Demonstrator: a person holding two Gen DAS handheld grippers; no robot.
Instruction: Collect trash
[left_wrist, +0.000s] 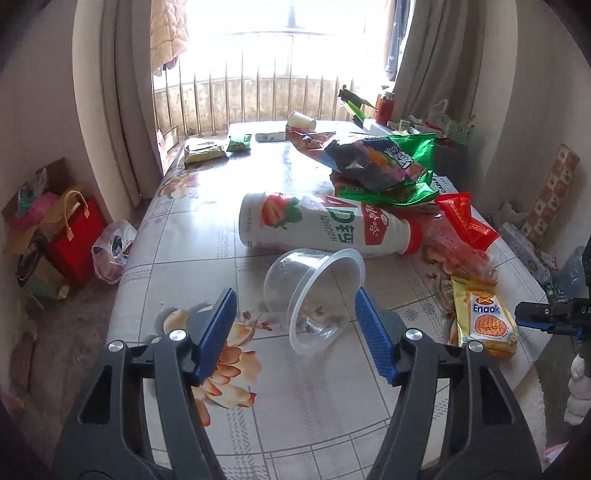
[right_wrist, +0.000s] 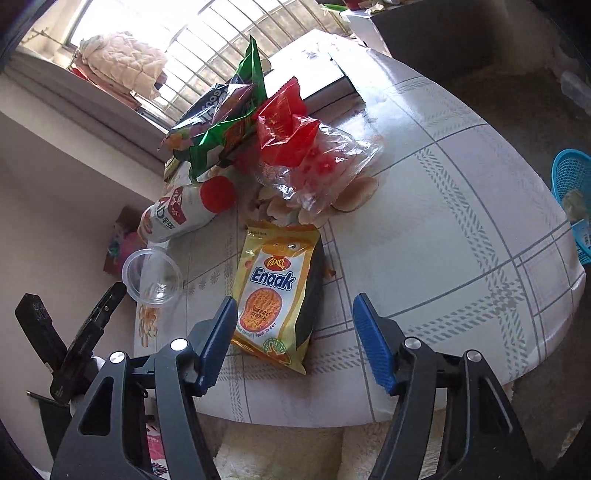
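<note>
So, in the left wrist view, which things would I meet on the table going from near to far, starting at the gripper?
Clear plastic cup → white strawberry drink bottle → green snack bag → paper cup.

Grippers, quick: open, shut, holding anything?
Left gripper: open, empty, clear cup ahead between its fingers.
Right gripper: open, empty, over Enaak packet.
</note>
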